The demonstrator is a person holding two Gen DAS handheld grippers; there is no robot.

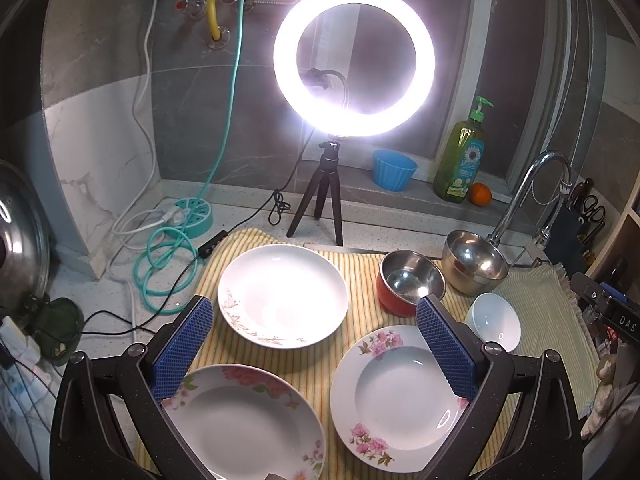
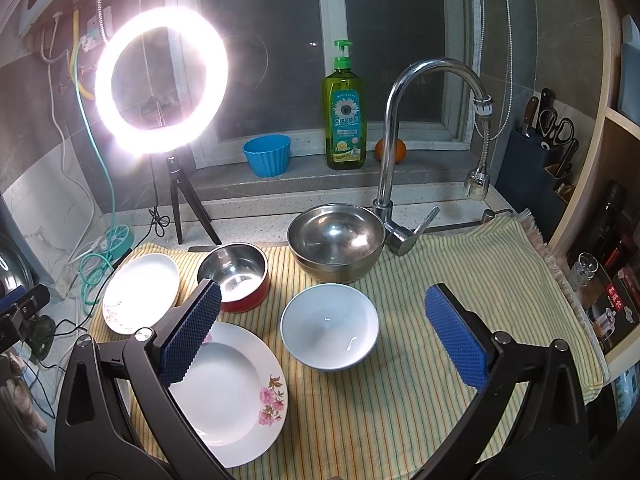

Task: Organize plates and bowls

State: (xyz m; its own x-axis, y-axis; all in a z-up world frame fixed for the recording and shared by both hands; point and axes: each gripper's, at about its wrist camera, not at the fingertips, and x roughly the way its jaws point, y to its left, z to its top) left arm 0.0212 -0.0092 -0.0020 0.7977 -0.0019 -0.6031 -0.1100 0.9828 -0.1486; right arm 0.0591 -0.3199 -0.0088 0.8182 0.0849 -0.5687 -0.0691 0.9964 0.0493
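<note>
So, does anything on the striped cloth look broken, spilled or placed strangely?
Nothing looks broken or spilled. One oddity: the large steel bowl sits tilted at the back edge of the striped cloth, close against the faucet base. The plates, the red bowl and the white bowl lie flat and apart.

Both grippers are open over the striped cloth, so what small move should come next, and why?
Probably lower the right gripper onto the rim of the white bowl. It lies between the open fingers, alone on the striped cloth, and would likely nest in the large steel bowl behind it. The left gripper hangs open above three separate plates.
</note>
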